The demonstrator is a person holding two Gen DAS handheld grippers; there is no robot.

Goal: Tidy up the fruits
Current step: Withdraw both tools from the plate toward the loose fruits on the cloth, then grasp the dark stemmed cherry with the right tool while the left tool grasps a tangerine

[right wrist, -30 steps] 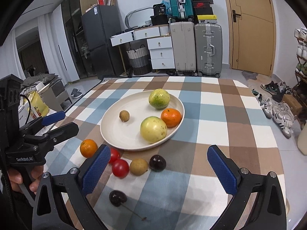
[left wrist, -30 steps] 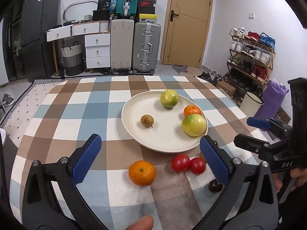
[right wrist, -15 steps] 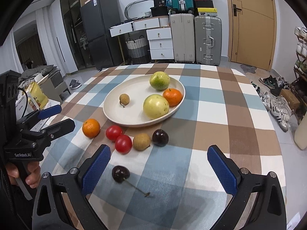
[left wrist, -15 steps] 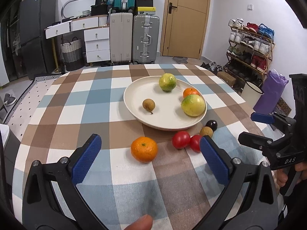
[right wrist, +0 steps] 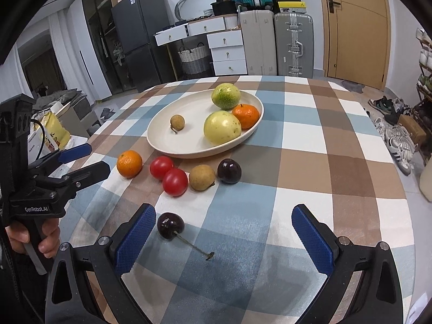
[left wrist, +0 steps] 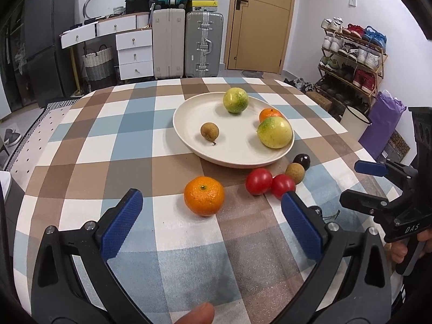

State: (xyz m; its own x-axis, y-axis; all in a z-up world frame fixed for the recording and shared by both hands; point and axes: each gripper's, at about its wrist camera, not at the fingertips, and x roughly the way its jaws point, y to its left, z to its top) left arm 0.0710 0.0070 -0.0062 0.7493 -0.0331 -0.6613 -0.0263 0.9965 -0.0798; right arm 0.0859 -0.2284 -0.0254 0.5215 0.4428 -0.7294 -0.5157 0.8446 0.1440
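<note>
Bringing loose fruit to the plate [left wrist: 186, 132] at twelve o'clock on the table [left wrist: 89, 145] looks like the step. The left gripper [left wrist: 210, 216], jaws spread and empty, faces the orange [left wrist: 204, 199]; straddle it squarely. The right gripper [right wrist: 222, 237], jaws spread, hovers by the cherry [right wrist: 170, 226], whose stem trails toward four o'clock.

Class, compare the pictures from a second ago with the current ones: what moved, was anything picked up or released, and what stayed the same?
Both hand-held grippers, left and right, drew back from the plate, so more of the table shows and the loose fruit sits farther ahead. Nothing was picked up or released; both stay open and empty. The four fruits on the plate, the orange, two tomatoes and the stemmed cherry did not move.
</note>
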